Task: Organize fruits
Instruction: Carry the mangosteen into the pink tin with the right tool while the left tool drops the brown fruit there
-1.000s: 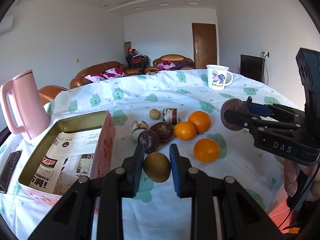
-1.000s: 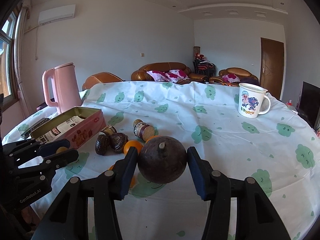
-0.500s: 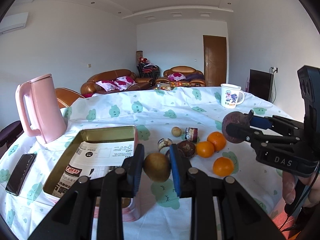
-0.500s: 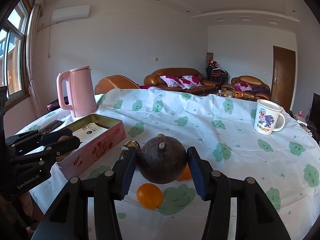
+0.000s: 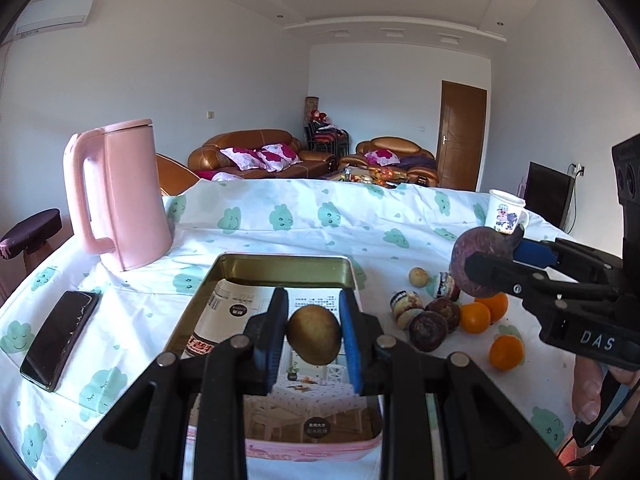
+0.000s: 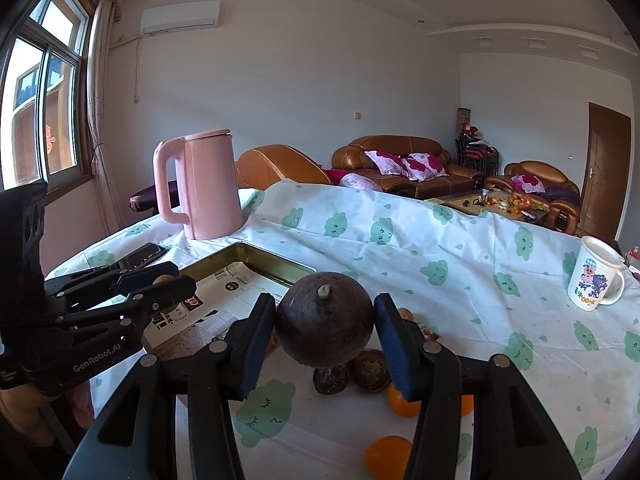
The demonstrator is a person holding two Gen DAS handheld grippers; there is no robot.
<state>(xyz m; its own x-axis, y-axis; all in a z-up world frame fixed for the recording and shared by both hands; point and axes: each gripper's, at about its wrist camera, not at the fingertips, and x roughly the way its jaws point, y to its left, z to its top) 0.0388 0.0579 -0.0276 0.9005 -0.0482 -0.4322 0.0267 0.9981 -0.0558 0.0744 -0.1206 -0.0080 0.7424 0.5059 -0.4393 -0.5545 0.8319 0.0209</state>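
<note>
"DAS" shows white on the right gripper (image 5: 480, 272). "GenRobot.AI" runs along the left gripper (image 6: 168, 284). The mug (image 6: 595, 280) reads "OOHK".

The left tool (image 5: 314, 334) and the right tool (image 6: 325, 330) are each raised, level, clamped on a fruit.

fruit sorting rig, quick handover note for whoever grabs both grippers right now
Left gripper: jaws shut on a round yellow-brown fruit, held over the open pink metal tin.
Right gripper: jaws shut on a large dark purple-brown round fruit, held above the table beside the tin.
The tin shows only printed paper; no fruit can be seen in it yet.
Left: release both fruits into the tin, then collect the three oranges, the dark brown fruits and the small tan fruit on the cloud-print tablecloth.
</note>
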